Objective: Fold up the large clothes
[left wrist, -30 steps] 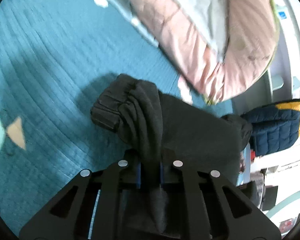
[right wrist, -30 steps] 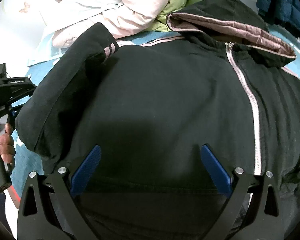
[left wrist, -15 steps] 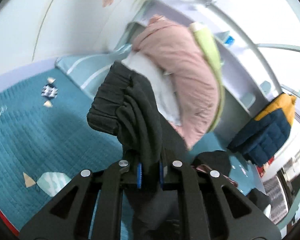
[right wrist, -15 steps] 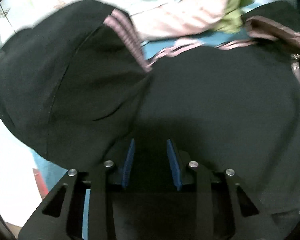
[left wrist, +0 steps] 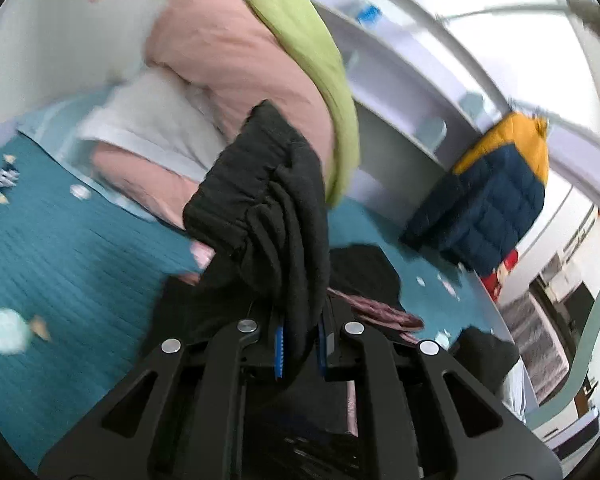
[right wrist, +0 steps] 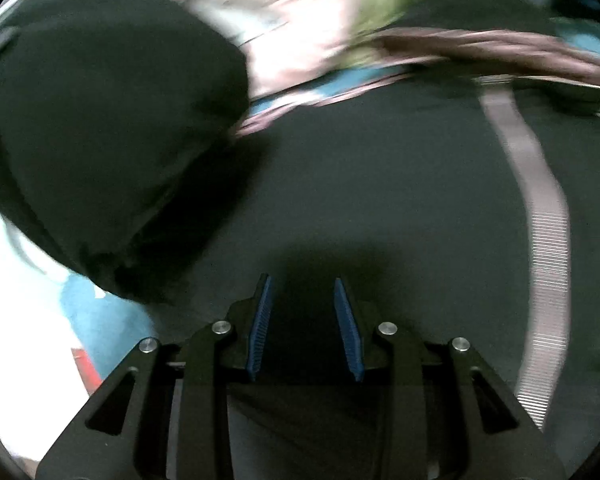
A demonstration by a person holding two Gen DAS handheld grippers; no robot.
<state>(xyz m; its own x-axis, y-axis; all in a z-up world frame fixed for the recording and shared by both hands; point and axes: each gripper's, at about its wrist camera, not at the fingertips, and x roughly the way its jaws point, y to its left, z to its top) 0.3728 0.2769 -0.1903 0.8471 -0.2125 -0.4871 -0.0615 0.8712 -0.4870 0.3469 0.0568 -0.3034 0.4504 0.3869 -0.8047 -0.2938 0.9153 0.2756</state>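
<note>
Left gripper clamps the black sleeve, lifted for folding; right gripper presses the jacket body, pads partly closed on fabric, grip uncertain.

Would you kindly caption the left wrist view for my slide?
Left gripper clamps a black jacket's sleeve raised above the teal bedspread.

Left wrist view: bright daylight from upper right, window area blown out to white. Motion blur smears the pink padded quilt and the teal quilted bedspread. Right wrist view: dim, heavier blur (worst along top). The black zip-up hooded jacket swallows detail. Fisheye bending and dark corner vignette in both.
</note>
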